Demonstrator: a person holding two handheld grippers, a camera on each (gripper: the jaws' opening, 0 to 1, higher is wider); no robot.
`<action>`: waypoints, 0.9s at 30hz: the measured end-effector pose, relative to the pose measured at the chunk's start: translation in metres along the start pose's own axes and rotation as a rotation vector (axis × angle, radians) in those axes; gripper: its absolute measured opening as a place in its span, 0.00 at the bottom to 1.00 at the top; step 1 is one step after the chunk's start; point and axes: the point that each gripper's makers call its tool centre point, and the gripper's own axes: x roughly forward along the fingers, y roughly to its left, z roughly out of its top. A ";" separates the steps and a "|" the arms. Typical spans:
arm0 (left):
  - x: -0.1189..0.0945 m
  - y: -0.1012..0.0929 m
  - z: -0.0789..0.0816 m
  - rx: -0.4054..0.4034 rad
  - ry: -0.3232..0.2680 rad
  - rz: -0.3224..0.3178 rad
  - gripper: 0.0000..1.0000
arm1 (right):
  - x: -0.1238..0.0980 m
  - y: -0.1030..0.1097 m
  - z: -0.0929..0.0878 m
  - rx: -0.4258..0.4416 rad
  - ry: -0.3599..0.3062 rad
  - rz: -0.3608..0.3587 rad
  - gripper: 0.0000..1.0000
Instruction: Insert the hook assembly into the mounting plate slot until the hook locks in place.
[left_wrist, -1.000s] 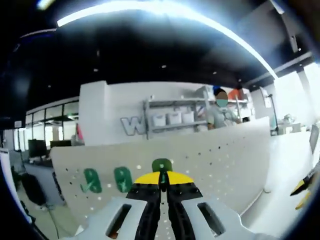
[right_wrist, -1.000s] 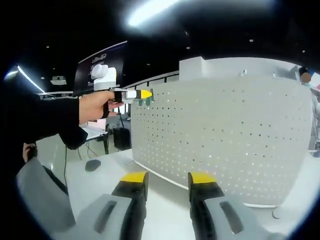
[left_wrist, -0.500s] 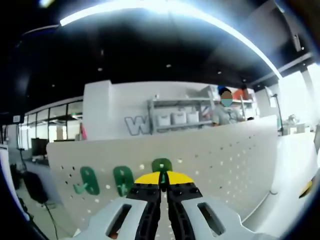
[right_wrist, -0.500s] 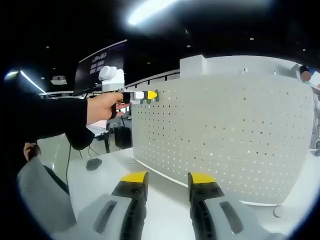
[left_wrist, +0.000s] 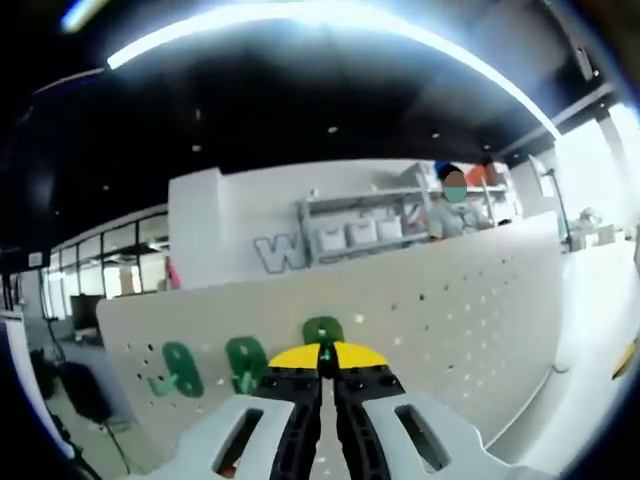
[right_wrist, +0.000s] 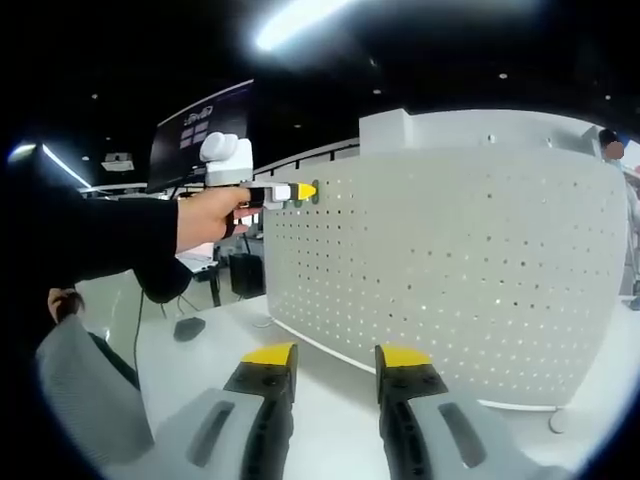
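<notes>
Two green hooks already seated in the pegboard at the left of the left gripper view, side by side near the top edge, so part of the row looks done. Just right of them, a third hook pinched between the closed yellow tips of the left gripper, its rounded green head standing up above the tips and lying against the board face near the top edge. Whether its prongs have entered the holes or clicked home cannot be told: jaws hide the lower part. Judged as mid-insertion, with the final push and lock left to do, then release. Farther right in that view, bare perforated board running off toward a table. In the right gripper view, at left, a hand holding the left gripper level against the board's top left corner, green just showing at the yellow tip. Across the middle and right, the curved white pegboard standing upright on the table. At bottom centre, the right gripper, jaws apart and holding nothing, well short of the board and idle.
</notes>
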 end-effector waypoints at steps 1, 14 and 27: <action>0.000 0.000 0.000 0.011 0.001 0.001 0.02 | 0.000 0.000 0.000 0.001 0.001 0.002 0.29; 0.003 -0.002 0.000 0.140 -0.005 0.042 0.03 | 0.001 0.003 -0.001 0.005 0.005 0.015 0.28; 0.004 0.001 0.000 0.139 -0.059 -0.003 0.03 | 0.001 0.003 -0.003 0.008 0.009 0.012 0.28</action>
